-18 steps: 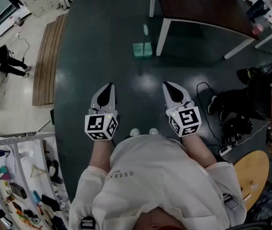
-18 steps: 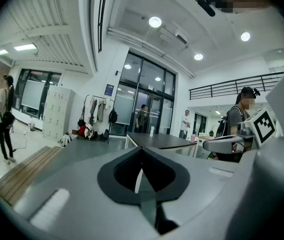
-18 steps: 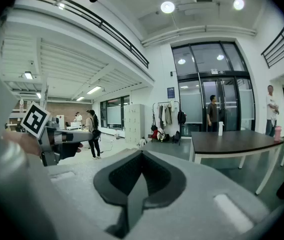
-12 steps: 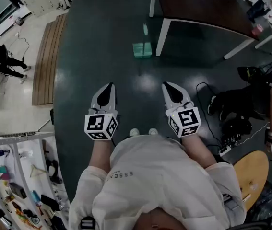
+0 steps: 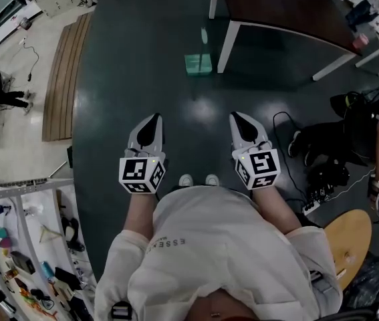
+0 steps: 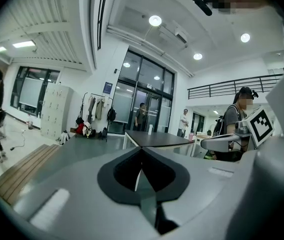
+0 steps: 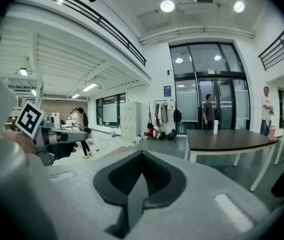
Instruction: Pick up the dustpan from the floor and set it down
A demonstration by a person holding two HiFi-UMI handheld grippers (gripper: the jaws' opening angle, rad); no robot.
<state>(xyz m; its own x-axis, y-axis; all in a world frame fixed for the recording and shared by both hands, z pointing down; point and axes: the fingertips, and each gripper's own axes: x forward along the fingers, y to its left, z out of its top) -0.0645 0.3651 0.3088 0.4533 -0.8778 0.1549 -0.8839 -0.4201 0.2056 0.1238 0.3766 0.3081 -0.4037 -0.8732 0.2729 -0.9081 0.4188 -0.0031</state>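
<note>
A pale green dustpan (image 5: 198,65) lies on the dark floor beside a white table leg, its handle pointing away from me. It is well ahead of both grippers. My left gripper (image 5: 153,120) and right gripper (image 5: 235,118) are held side by side at waist height, pointing forward. Both are shut with nothing between the jaws. In the left gripper view the left gripper (image 6: 142,153) has its jaws pressed together, and in the right gripper view the right gripper (image 7: 141,157) does too. Neither gripper view shows the dustpan.
A dark-topped table (image 5: 289,9) on white legs stands ahead to the right. A person in black (image 5: 349,136) crouches on the floor at the right among cables. A wooden bench (image 5: 62,79) lies at the left, cluttered shelves (image 5: 22,259) at lower left, a round wooden top (image 5: 349,243) at lower right.
The head view has shifted slightly, so the floor things sit a little higher in it. Both grippers keep the same pose and stay shut.
</note>
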